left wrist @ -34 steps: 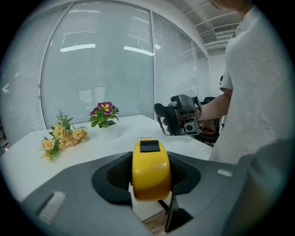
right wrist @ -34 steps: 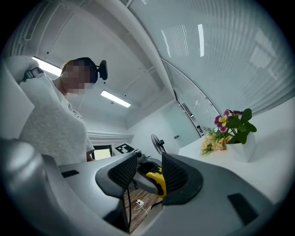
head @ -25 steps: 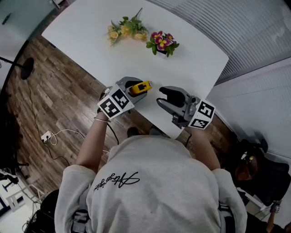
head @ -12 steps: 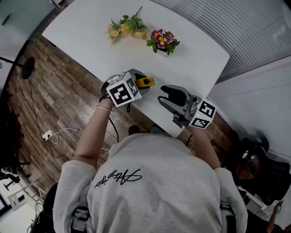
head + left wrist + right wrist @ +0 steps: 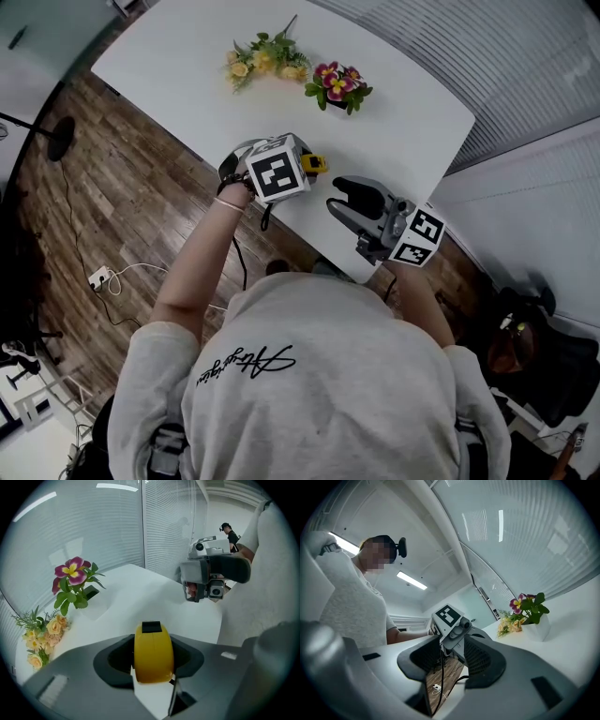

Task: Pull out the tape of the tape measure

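Bulging tape measure (image 5: 153,653) (smooth, yellow) fills matte jaws.

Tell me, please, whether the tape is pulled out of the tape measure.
In, as far as shown: the tape measure sits gripped in the left tool, with nothing drawn out of it.

White table with rounded corners (image 5: 178,89), spray of yellow flowers and greenery (image 5: 265,58) laid at the far side, small white pot of purple-and-yellow flowers (image 5: 336,89) set just right of it.
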The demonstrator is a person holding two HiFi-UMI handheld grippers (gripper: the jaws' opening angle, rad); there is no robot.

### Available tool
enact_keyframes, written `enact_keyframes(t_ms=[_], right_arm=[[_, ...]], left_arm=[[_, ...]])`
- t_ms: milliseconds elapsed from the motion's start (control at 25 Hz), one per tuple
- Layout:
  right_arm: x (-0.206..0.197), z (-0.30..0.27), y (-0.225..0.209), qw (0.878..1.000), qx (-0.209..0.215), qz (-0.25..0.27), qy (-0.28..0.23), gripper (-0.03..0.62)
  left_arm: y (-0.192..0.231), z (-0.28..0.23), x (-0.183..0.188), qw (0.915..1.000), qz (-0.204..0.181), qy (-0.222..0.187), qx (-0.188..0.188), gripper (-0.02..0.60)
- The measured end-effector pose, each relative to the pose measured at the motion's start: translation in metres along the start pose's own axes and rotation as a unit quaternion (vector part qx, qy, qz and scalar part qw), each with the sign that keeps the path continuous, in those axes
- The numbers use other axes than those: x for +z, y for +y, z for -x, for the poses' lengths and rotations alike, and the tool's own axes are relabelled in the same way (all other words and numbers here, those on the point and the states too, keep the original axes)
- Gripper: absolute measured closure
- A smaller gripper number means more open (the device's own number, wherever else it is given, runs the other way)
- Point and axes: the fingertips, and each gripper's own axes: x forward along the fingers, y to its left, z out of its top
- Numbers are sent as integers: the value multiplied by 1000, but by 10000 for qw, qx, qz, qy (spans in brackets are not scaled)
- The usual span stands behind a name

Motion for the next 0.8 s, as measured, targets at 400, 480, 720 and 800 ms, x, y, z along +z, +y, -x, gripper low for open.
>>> enact_keyframes(t_ms=[400,480,720,800], right_arm=[[-1,3,-3,9999,-117,-15,-4,448],[-1,5,-3,9999,-154,-23,-24,448],[-4,6,-4,9998,-191,-86,-36,448],[-4,5,-4,9998,-179,-93,-38,448]], left_arm=[[1,-20,12,9990,2,368,-243,403],[1,-21,10,9986,54,431,-295,404],[3,-20,14,9996,166,124,-212,403],[5,-21,14,9998,170,-14,-108,400]])
